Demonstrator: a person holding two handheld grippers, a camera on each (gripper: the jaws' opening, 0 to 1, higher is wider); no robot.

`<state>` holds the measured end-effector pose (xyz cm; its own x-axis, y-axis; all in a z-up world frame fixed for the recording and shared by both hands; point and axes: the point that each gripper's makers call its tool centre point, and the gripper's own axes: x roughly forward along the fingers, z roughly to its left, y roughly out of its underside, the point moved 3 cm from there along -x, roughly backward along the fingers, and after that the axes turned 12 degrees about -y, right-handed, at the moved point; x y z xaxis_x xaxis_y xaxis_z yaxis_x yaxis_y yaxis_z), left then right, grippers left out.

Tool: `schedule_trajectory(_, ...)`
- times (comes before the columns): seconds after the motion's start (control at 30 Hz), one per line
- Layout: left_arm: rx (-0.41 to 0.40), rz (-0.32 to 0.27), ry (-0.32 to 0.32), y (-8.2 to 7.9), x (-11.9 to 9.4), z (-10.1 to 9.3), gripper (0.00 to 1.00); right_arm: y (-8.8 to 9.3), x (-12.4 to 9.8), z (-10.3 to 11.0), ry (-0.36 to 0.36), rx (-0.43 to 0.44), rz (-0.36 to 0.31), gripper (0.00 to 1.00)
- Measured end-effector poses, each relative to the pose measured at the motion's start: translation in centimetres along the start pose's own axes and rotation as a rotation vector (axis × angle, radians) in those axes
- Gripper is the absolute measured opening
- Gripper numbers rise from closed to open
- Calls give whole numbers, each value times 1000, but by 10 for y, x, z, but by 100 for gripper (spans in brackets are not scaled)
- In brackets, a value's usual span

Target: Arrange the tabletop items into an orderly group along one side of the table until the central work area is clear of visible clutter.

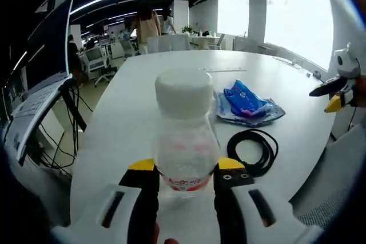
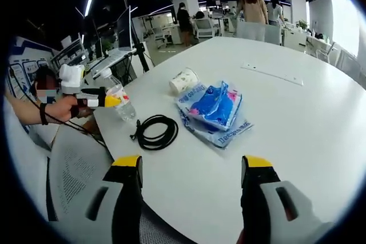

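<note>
Left gripper [image 1: 186,171] clamped on the bottle [image 1: 184,135]; right gripper [image 2: 192,165] wide open, empty.

Bottle stands upright between the left jaws, long axis roughly vertical, cap above the tips, near the table [image 1: 137,101] edge. Cable coil [image 2: 155,130] lies just ahead-left of the right jaws, blue packets [image 2: 216,108] ahead, paper cup [image 2: 183,80] past them on its side; right hand is nearer all three. Right gripper view shows the cup, which in the left gripper view the bottle hides.
</note>
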<state>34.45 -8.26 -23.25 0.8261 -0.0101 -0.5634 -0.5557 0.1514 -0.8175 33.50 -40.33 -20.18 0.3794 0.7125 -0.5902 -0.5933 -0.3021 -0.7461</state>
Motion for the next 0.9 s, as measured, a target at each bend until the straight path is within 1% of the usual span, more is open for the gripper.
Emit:
schedule_trajectory(0.27,-12,0,-10,-5,1,-2,37,-3,-2,-3,-4,3,1,70)
schedule_trajectory(0.37,-17,18,-10,-6,2,-3,37,-3,-4,-4,-3,6,-1,70)
schedule_trajectory(0.53,-22,25,0,-7,1,-4,38,-4,-4,-5,-5,7,0,70)
schedule_trajectory(0.67,-28,33,16,-7,1,-4,39,-4,-4,-5,-6,11,1,70)
schedule_trajectory(0.73,-39,31,34,-8,0,-5,41,-3,-4,-4,-7,11,3,70)
schedule_trajectory(0.83,-20,22,58,-9,0,-6,43,-3,-4,-4,-8,13,4,70)
schedule_trajectory(0.9,-22,15,79,-10,0,-7,45,-3,-5,-4,-8,13,4,70)
